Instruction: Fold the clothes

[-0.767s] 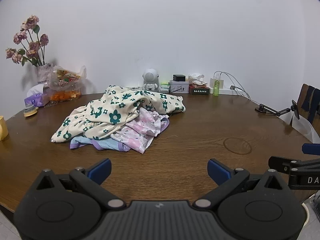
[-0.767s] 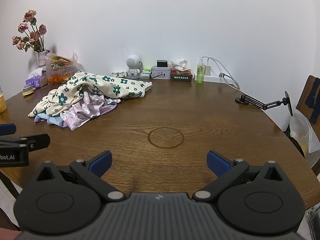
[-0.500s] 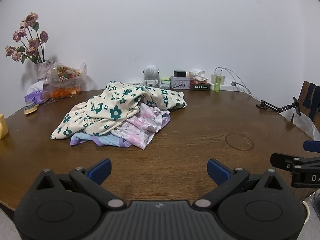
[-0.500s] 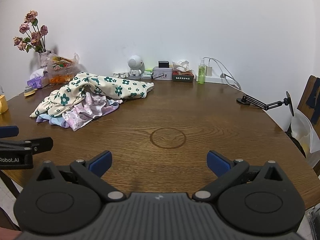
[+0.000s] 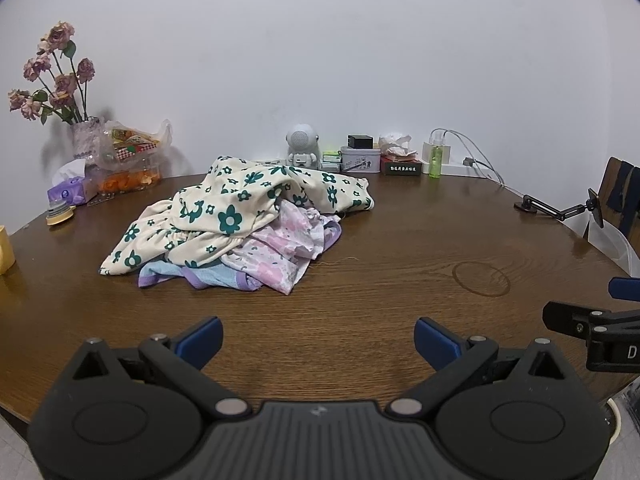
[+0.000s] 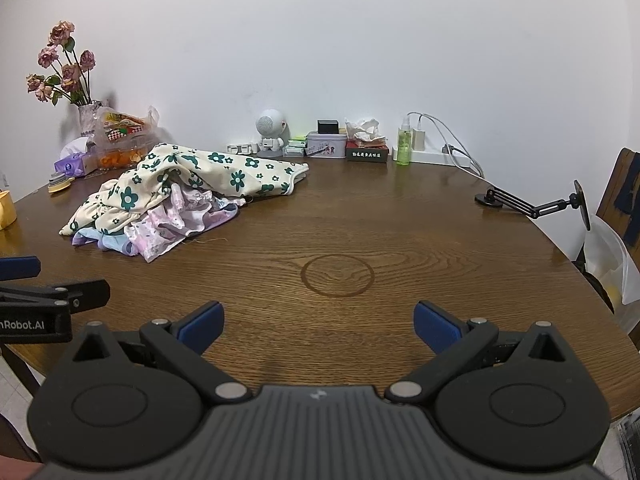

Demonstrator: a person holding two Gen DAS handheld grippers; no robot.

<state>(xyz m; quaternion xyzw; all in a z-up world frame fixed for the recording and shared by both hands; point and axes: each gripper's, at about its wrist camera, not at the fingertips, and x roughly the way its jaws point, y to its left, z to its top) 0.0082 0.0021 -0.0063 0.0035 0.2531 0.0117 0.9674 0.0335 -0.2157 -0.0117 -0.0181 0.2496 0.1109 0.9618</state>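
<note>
A round wooden table (image 5: pixel 360 320) fills both views. The clothes (image 5: pixel 240 224) lie in a loose heap left of its middle, toward the far edge: a cream top with green flowers (image 6: pixel 192 184) draped over pink (image 5: pixel 280 252) and pale blue pieces (image 5: pixel 208 276). Nothing is folded yet.

The left gripper (image 5: pixel 318 338) hangs over the near edge with its jaws wide apart and empty. The right gripper (image 6: pixel 318 322) sits beside it, also spread wide and holding nothing. Neither touches cloth.

This looks like the opening step, the approach. The next move likely calls for reaching to the heap and pinching one garment free, probably the cream top; its hem or collar is hard to pick out in the bunched folds.

Compared with the earlier frames, the heap sits slightly nearer and larger in the left view, and a little more central in the right view. The clothes themselves have not changed shape.
</note>
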